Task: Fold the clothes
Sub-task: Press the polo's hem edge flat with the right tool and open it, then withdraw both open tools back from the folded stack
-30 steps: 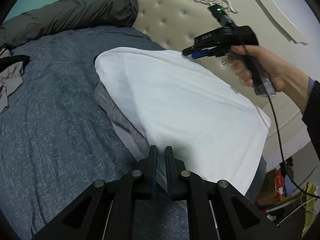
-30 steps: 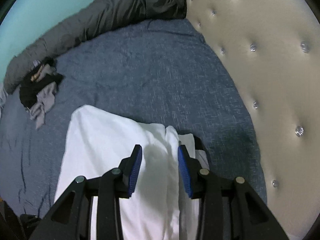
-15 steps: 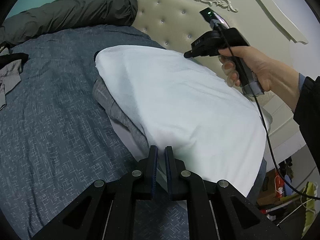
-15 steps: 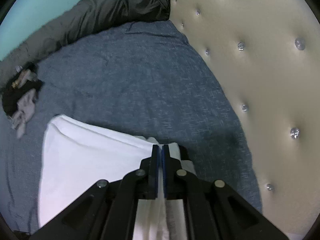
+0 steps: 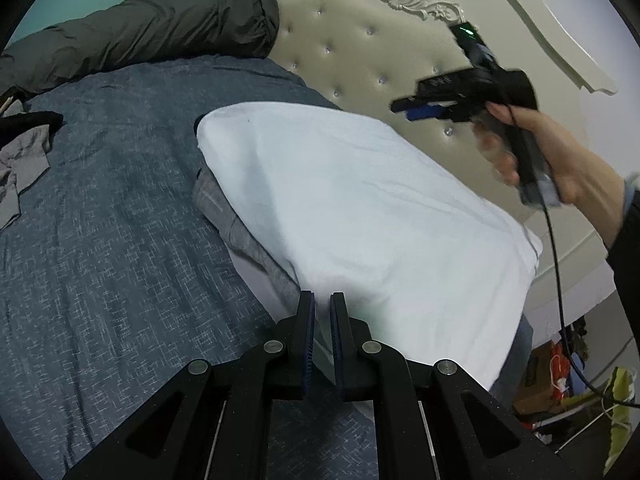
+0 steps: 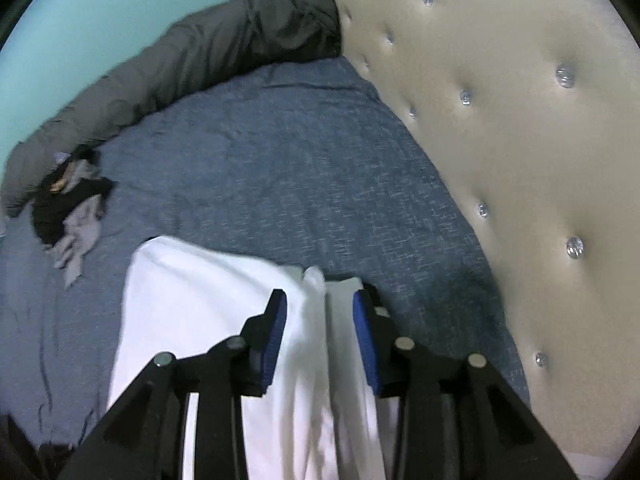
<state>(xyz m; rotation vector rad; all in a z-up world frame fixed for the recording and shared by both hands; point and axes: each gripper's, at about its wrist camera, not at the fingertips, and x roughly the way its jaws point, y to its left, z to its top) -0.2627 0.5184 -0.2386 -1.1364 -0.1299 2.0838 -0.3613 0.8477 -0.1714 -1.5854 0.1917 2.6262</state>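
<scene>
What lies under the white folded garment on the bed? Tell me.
Under the white garment a grey garment pokes out along its near edge, resting on the blue bedspread. How far the grey one extends underneath, or anything else below, is covered.

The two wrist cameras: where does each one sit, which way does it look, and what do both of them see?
Left wrist: sits on the left tool, looks down across the bed at the white cloth; shows the person's hand with the right tool.
Right wrist: sits on the right tool, its jaws opening above the white cloth, faces the headboard.
Shared: white cloth, bed, headboard, grey bedding roll.
</scene>
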